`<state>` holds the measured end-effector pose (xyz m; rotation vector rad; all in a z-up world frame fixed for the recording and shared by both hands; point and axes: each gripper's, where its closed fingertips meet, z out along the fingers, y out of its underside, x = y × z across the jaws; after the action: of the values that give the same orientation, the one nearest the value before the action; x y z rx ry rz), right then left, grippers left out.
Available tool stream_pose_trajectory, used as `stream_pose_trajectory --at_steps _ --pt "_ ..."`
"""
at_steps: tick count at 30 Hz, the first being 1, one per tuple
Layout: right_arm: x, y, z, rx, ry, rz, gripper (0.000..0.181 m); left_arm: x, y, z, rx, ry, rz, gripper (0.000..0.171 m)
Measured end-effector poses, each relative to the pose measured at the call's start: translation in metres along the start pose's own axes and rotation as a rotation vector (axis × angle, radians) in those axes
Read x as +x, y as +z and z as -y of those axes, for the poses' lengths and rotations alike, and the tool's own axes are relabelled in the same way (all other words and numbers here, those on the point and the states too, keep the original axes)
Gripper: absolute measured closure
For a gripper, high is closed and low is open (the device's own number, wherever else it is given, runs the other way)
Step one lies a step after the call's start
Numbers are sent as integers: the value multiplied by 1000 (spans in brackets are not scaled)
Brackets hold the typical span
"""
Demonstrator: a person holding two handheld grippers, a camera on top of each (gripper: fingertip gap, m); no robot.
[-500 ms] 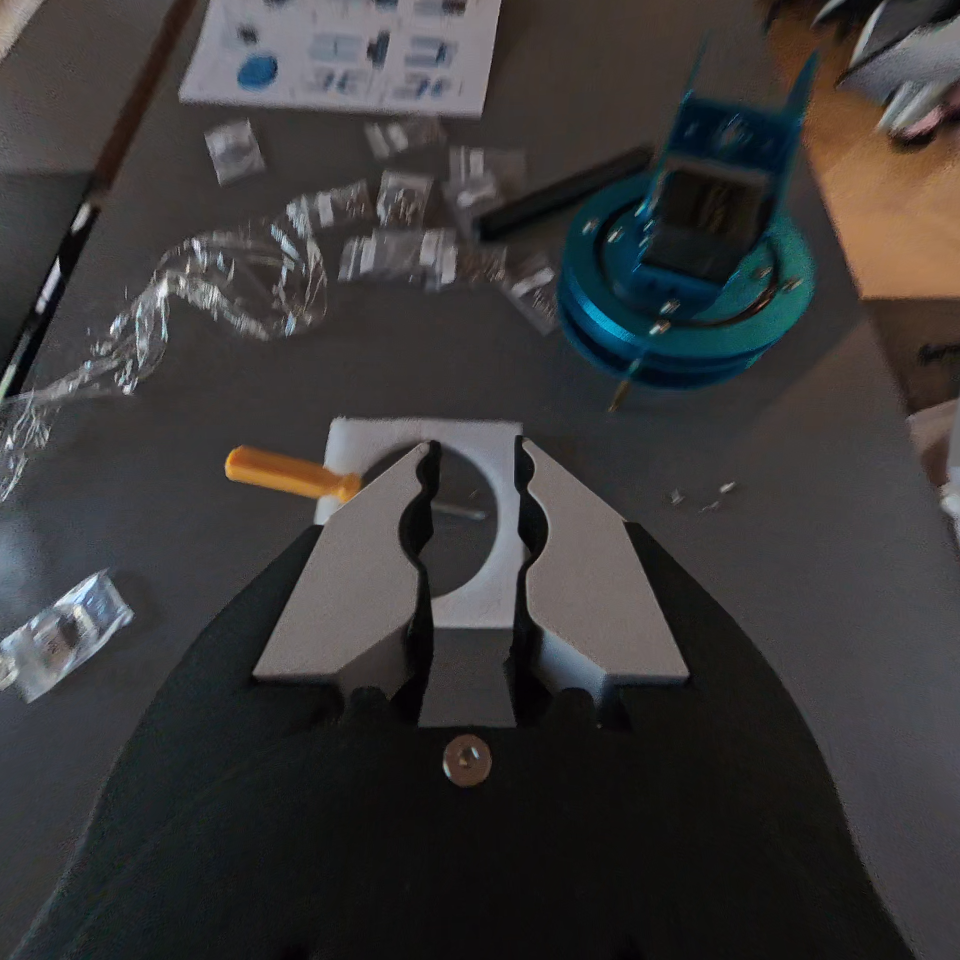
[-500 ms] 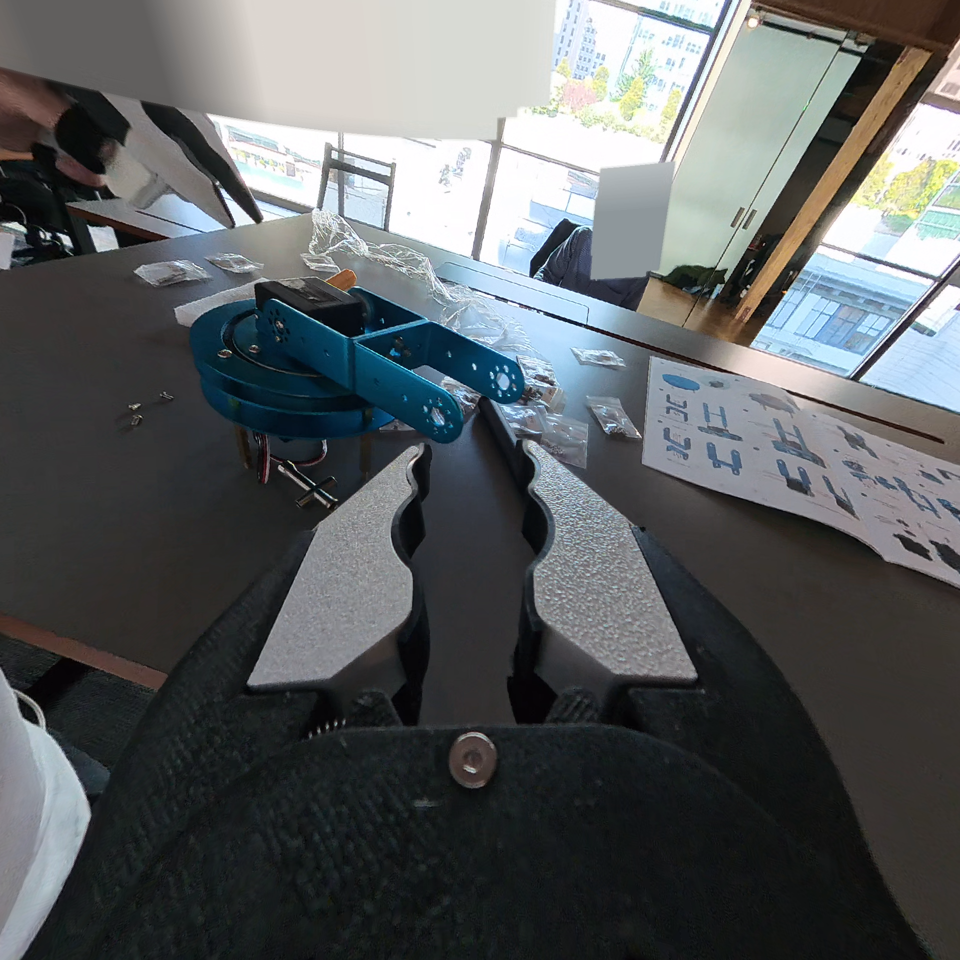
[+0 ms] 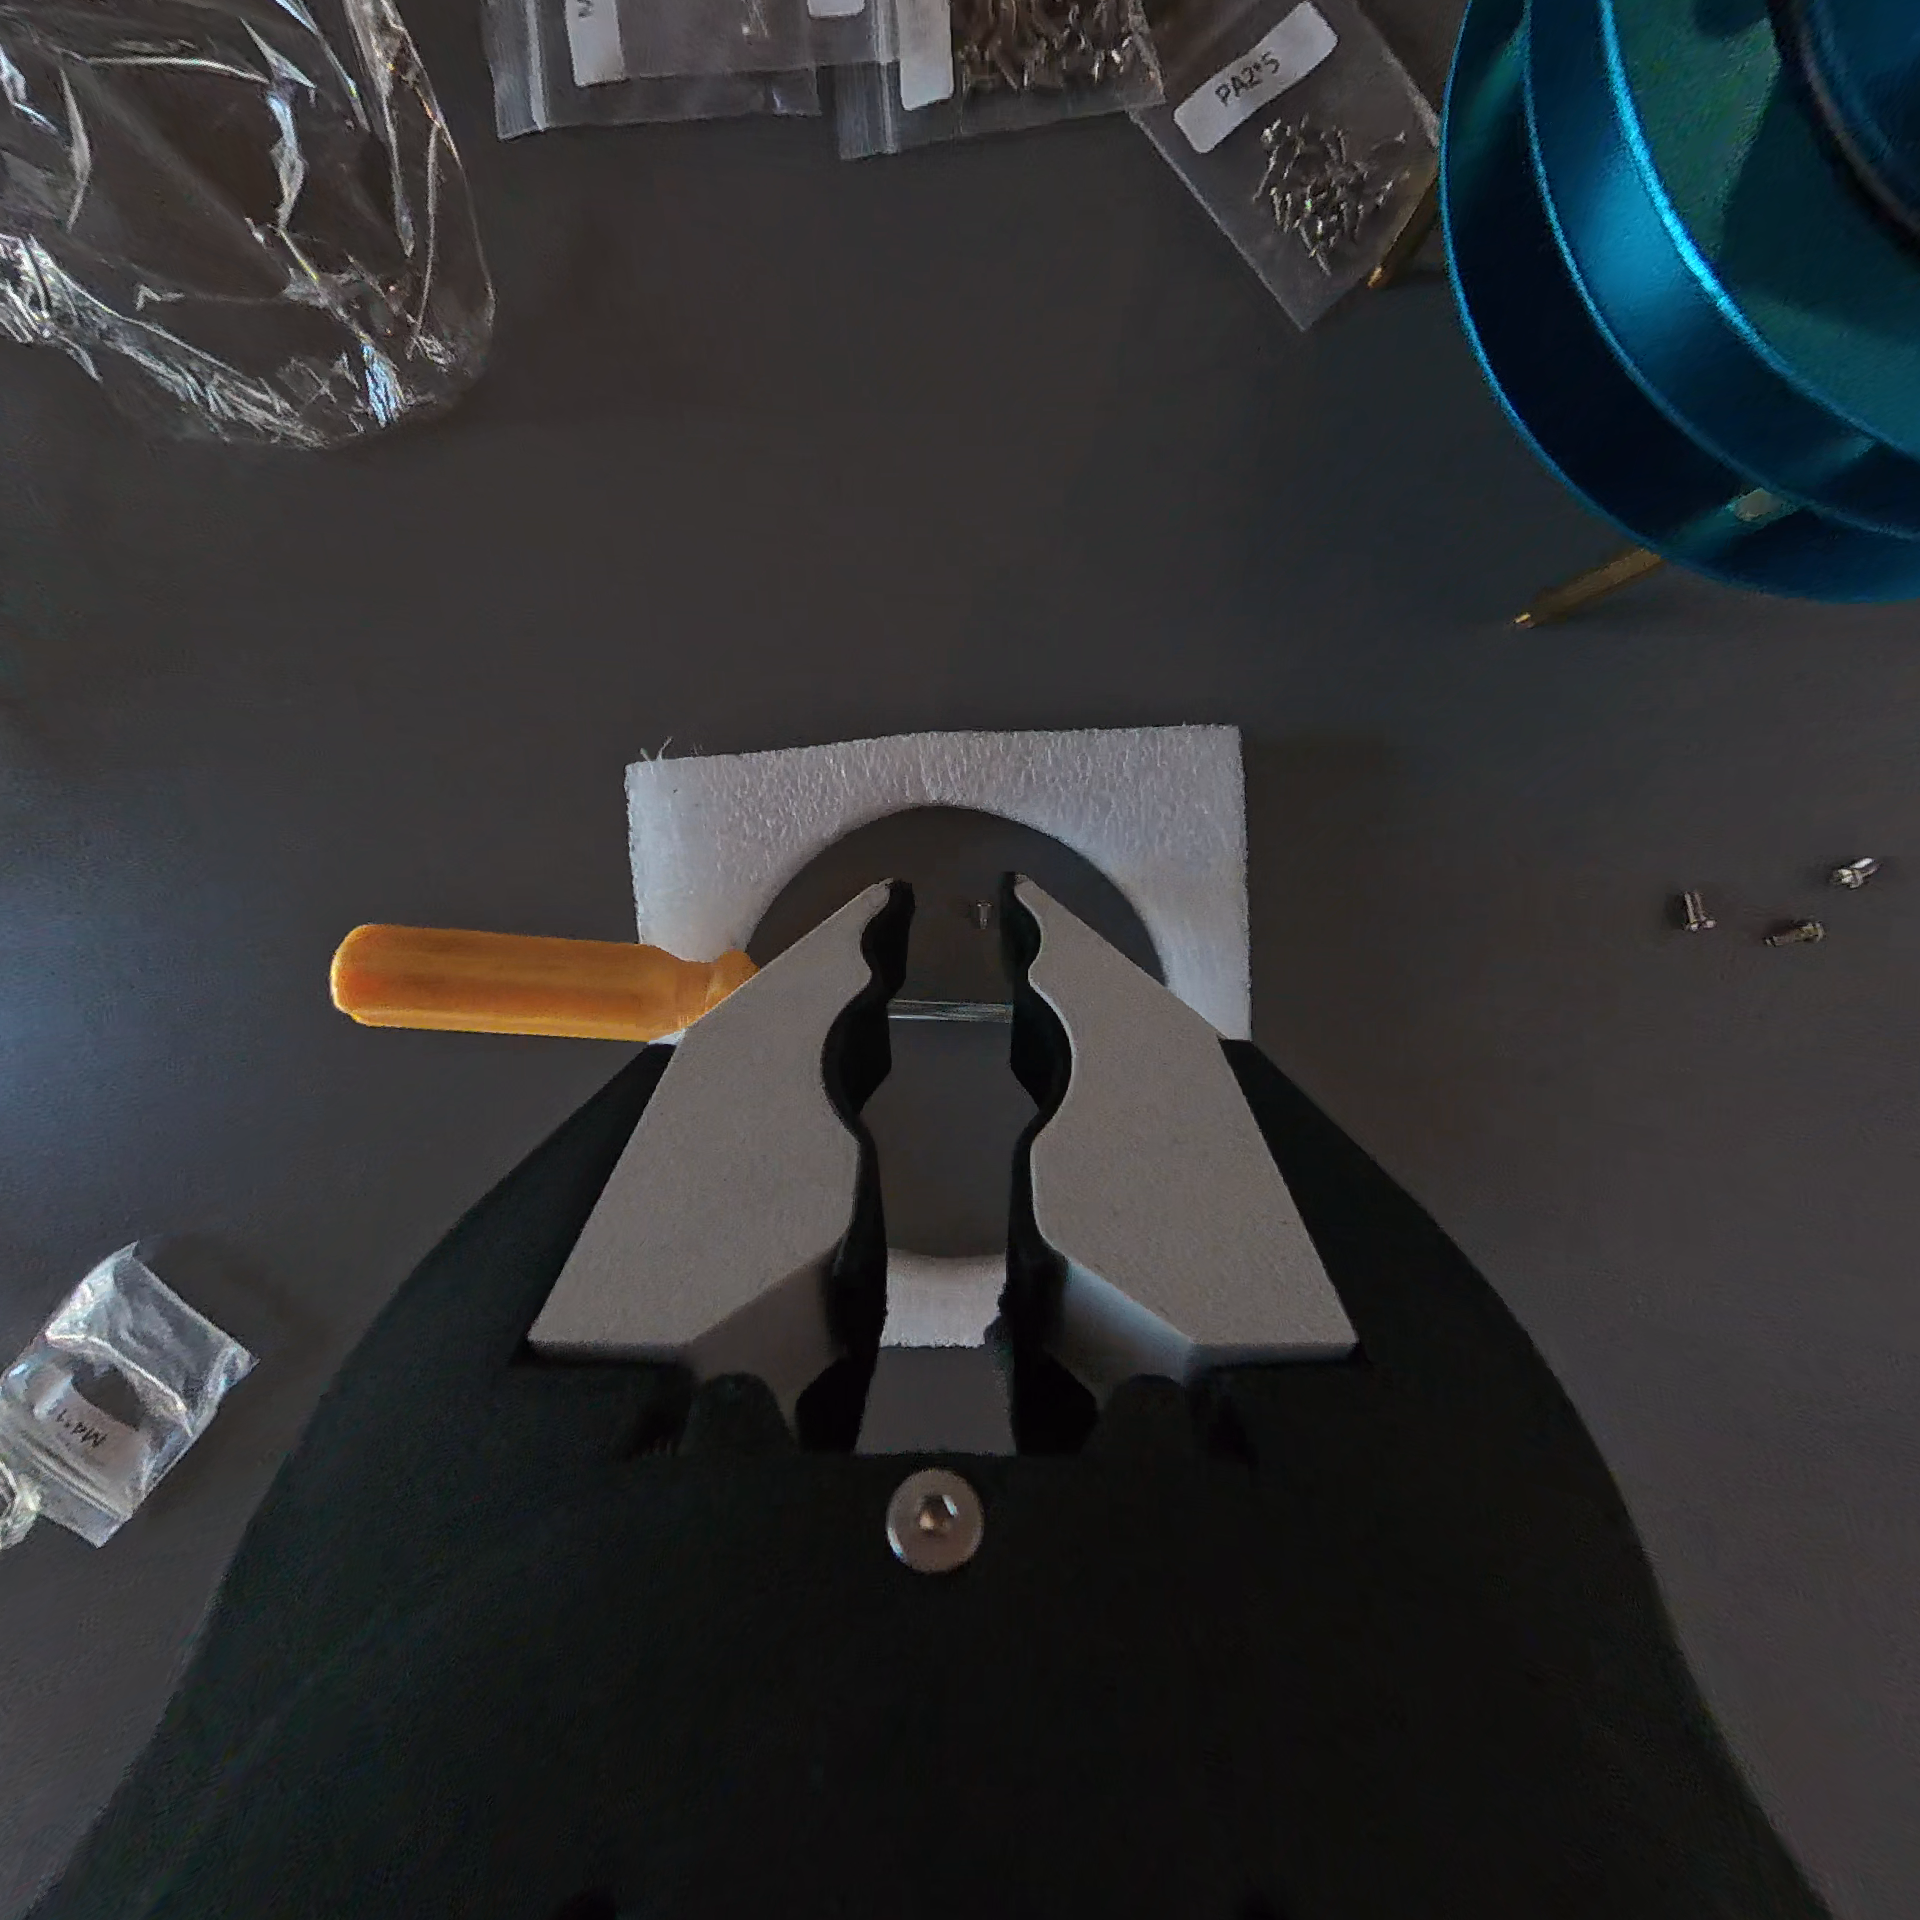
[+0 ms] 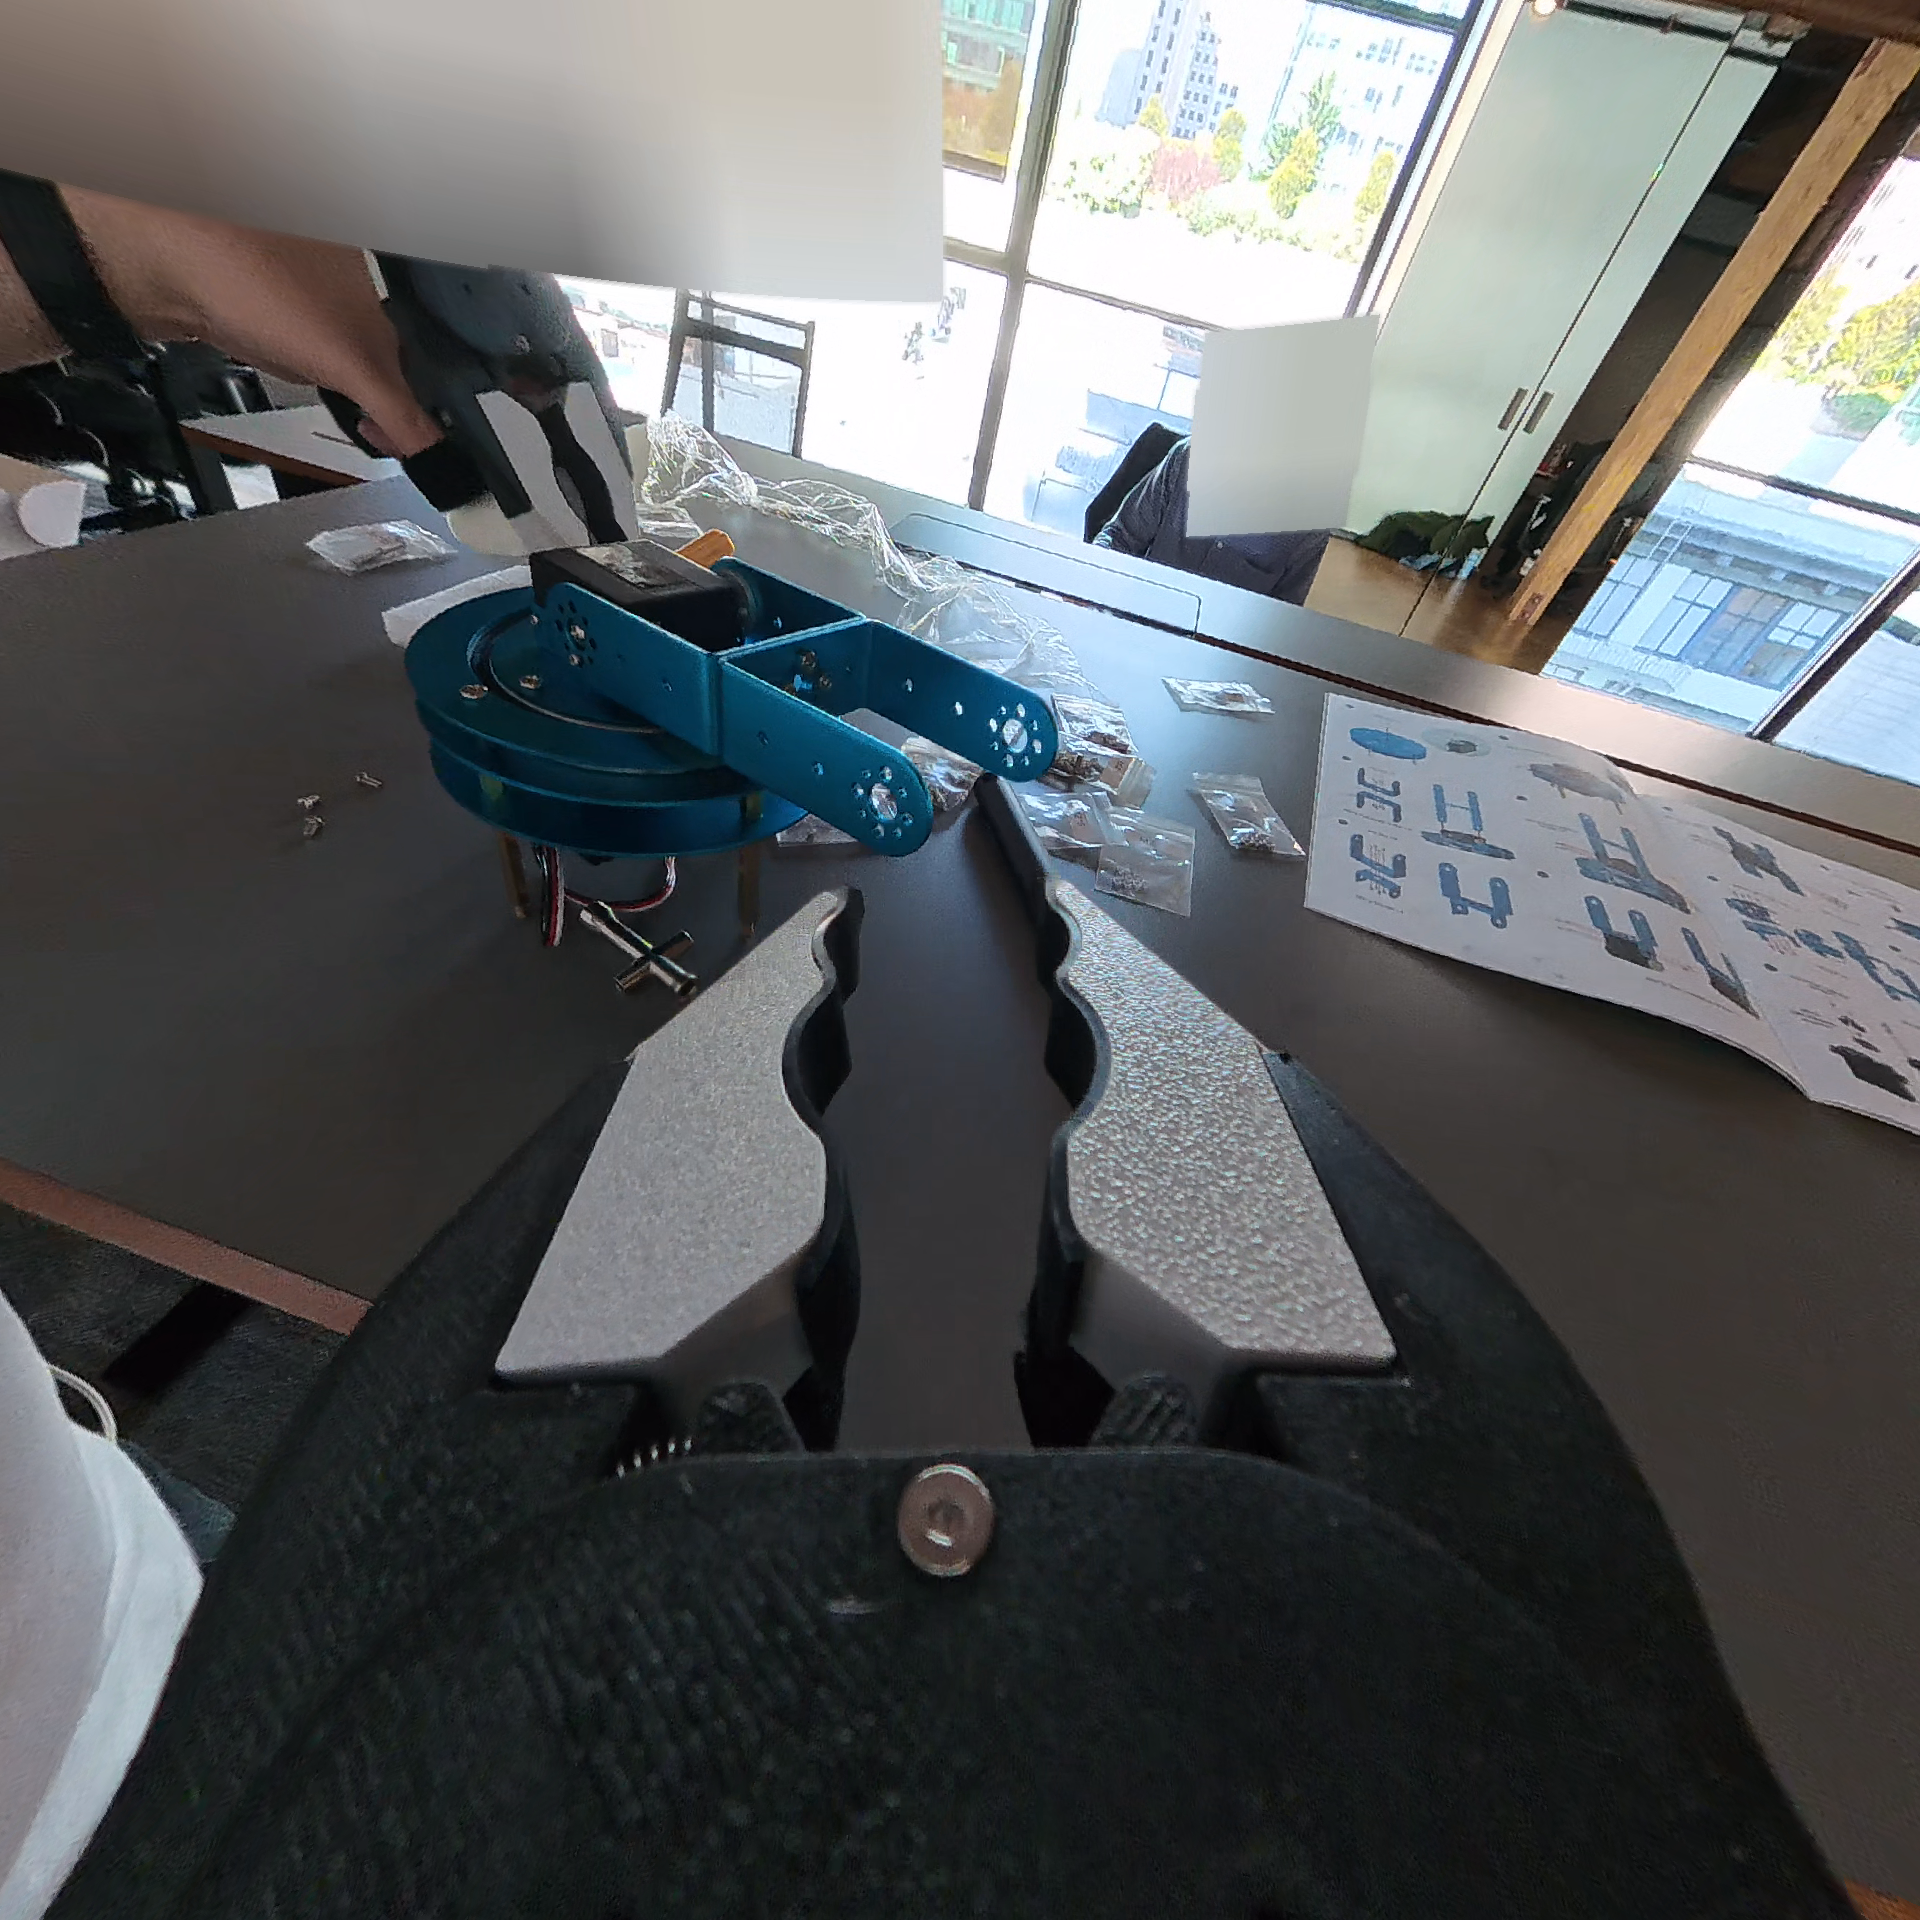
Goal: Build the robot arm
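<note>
Dark counter (image 3: pixel 935 499), your left gripper (image 3: pixel 954 883) spread over foam (image 3: pixel 935 779) and screwdriver (image 3: pixel 520 982), right gripper (image 4: pixel 951 899) spread near blue base (image 4: pixel 582 769).

A dark grey matte table (image 3: pixel 935 540) is strewn with parts: a white foam square with a round cut-out (image 3: pixel 935 790), an orange-handled screwdriver (image 3: pixel 520 982), crumpled clear plastic film (image 3: pixel 229 218), small clear screw bags (image 3: pixel 1299 177), three loose silver screws (image 3: pixel 1782 912), a blue metal turntable base (image 4: pixel 582 769) and a printed instruction sheet (image 4: pixel 1621 883).
</note>
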<state>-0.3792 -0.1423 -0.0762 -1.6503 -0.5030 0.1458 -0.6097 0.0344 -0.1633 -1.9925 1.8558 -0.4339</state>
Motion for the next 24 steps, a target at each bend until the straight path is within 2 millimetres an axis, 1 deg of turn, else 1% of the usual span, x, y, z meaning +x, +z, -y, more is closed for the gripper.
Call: stream_pose_trajectory --at_steps 4,6,7,10,17,21,24 --pt "2 -7 -4 -4 16 -3 149 -3 2 -3 -26 25 -16 156" --pt "4 -10 -6 -10 19 -8 149 1 4 -3 -24 25 -41 156" --pt "5 -11 -7 -10 22 -11 149 -2 5 -6 -37 31 -39 156" --pt "8 -12 -8 -4 40 -13 149 -1 8 -8 -47 35 -42 157" --pt "10 -11 -11 -9 42 -12 149 0 9 -8 -5 52 -45 160" --pt "10 -8 -11 -12 41 -7 149 2 8 -10 6 77 -37 170" --pt "10 -6 -11 -12 42 -2 149 5 8 -10 22 85 -43 171"
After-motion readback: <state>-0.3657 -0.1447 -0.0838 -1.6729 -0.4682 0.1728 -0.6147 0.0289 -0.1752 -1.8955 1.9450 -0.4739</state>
